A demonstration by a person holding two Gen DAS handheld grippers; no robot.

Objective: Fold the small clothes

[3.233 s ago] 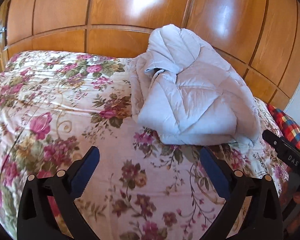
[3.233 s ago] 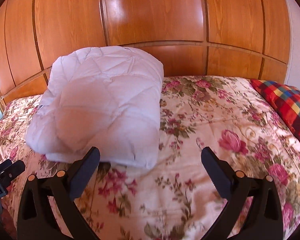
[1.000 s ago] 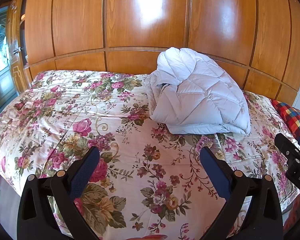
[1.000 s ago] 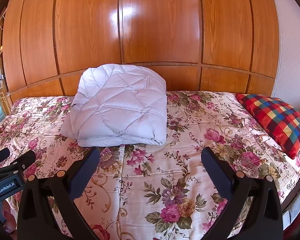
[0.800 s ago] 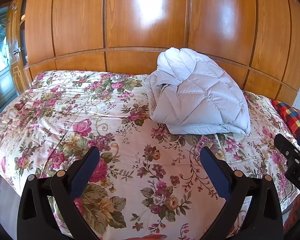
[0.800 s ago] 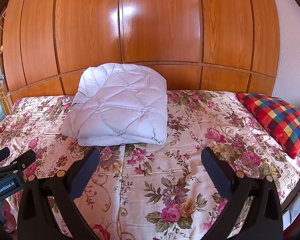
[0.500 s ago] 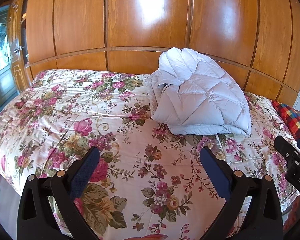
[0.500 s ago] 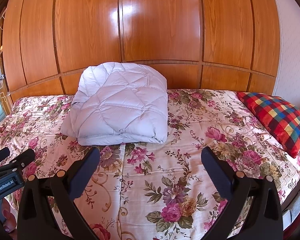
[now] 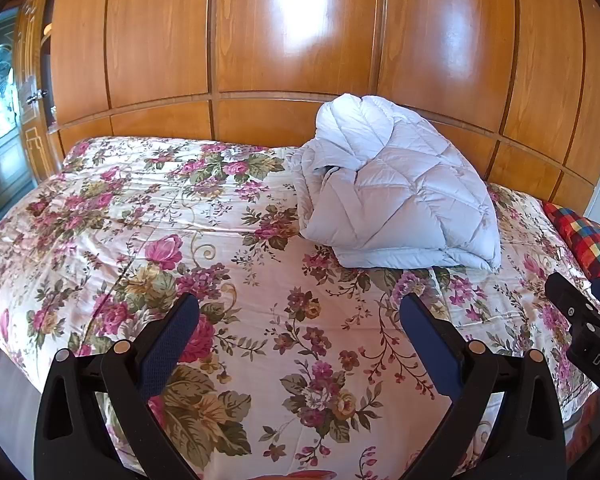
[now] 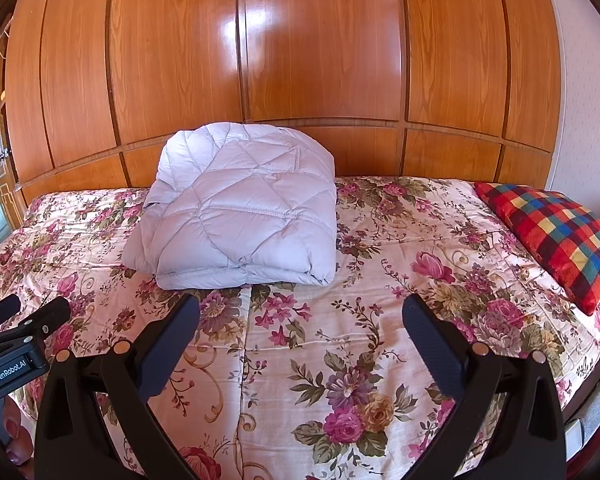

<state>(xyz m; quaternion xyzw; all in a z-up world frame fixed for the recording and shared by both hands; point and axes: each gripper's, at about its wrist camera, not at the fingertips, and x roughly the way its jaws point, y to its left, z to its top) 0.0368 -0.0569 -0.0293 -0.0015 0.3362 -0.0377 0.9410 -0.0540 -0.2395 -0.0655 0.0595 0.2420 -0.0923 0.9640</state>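
A pale lilac quilted puffer garment (image 9: 396, 204) lies folded in a thick bundle on the floral bedspread (image 9: 236, 264), against the wooden headboard; it also shows in the right wrist view (image 10: 244, 212). My left gripper (image 9: 300, 320) is open and empty, held above the bed's near part, well short of the bundle. My right gripper (image 10: 300, 320) is open and empty, just in front of the bundle's near edge. Each gripper's body shows at the edge of the other's view.
A red checked cushion (image 10: 556, 232) lies at the bed's right end. Glossy wooden panels (image 10: 300, 60) rise behind the bed. A door with glass (image 9: 0, 120) is at the far left. The bedspread (image 10: 380, 340) stretches wide around the bundle.
Both grippers have pulled back from the bundle since 3.2 s ago, so the bed shows wider. Over the last second nearly nothing has moved. Both jaws stay open.
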